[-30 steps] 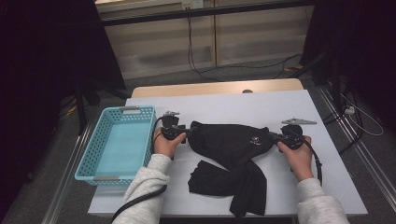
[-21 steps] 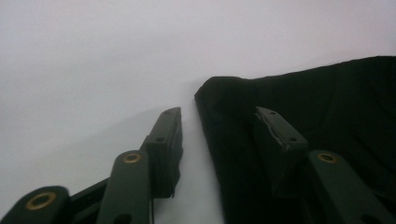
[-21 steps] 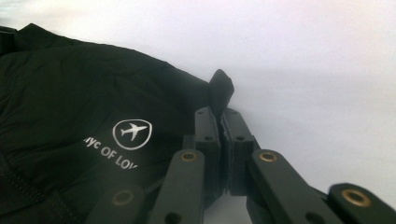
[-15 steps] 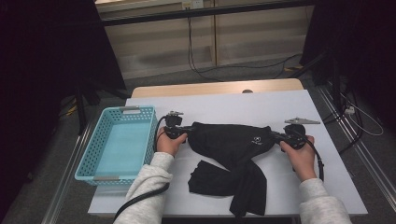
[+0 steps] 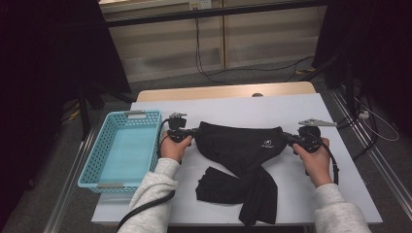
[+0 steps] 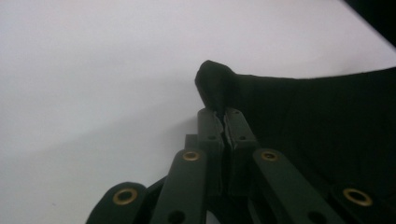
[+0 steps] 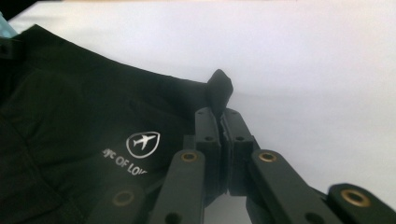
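**Left gripper now pinches the garment's corner**

Since the earlier frames the left gripper (image 5: 194, 132) has slid a little toward the black garment (image 5: 240, 155), and its jaws have just been closing, with the cloth's corner between them. In the left gripper view the left gripper (image 6: 224, 116) has its jaws pressed together on a bunched fold of the black garment (image 6: 317, 121), which pokes up just above the tips. The right gripper (image 5: 286, 138) has kept its place at the opposite corner. In the right gripper view the right gripper (image 7: 222, 116) likewise has its jaws squeezed tight on a small peak of the black garment (image 7: 84, 116), whose printed white aeroplane logo (image 7: 142, 141) lies just beside the jaws.

From the high view the garment lies on the white table (image 5: 291, 109), a little toward the person's side, its upper edge stretched between the two grippers. Its lower part hangs in loose folds toward the table's near edge. The left hand (image 5: 174, 145) and the right hand (image 5: 315, 158) each grasp a gripper body, grey sleeves coming in from below. A light blue plastic basket (image 5: 99, 150) stands at the table's left end, just beside the left hand and apart from the garment.
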`<state>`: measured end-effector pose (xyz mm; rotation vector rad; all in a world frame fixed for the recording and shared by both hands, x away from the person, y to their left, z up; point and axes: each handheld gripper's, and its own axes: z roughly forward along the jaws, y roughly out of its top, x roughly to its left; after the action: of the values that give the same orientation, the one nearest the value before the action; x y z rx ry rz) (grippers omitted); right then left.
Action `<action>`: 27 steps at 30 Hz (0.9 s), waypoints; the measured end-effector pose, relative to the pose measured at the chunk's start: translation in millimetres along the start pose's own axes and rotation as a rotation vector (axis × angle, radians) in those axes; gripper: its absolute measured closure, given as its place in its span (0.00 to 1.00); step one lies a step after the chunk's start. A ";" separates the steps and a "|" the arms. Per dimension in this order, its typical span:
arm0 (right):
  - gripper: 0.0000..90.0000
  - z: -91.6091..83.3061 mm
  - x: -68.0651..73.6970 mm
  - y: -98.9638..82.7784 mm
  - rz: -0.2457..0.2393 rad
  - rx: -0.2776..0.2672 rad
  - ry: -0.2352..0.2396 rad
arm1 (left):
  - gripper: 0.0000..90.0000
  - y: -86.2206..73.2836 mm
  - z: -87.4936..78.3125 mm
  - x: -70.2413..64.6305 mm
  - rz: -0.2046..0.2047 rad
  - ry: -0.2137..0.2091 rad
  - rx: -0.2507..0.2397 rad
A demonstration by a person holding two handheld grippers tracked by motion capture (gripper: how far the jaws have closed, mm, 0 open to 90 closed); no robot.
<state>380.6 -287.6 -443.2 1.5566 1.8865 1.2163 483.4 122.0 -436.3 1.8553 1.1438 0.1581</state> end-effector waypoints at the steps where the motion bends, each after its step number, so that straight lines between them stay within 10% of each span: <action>1: 0.96 -1.9 0.3 2.4 -0.004 -0.004 0.002 | 0.97 3.4 -3.8 -1.1 0.006 -0.005 -0.009; 27: 0.97 -20.8 12.7 34.6 -0.039 -0.087 0.024 | 0.97 30.2 -33.7 -5.8 0.020 -0.029 -0.069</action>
<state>380.9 -283.3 -401.1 1.4594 1.8444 1.2884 481.9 134.6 -392.5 1.8028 1.0868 0.1792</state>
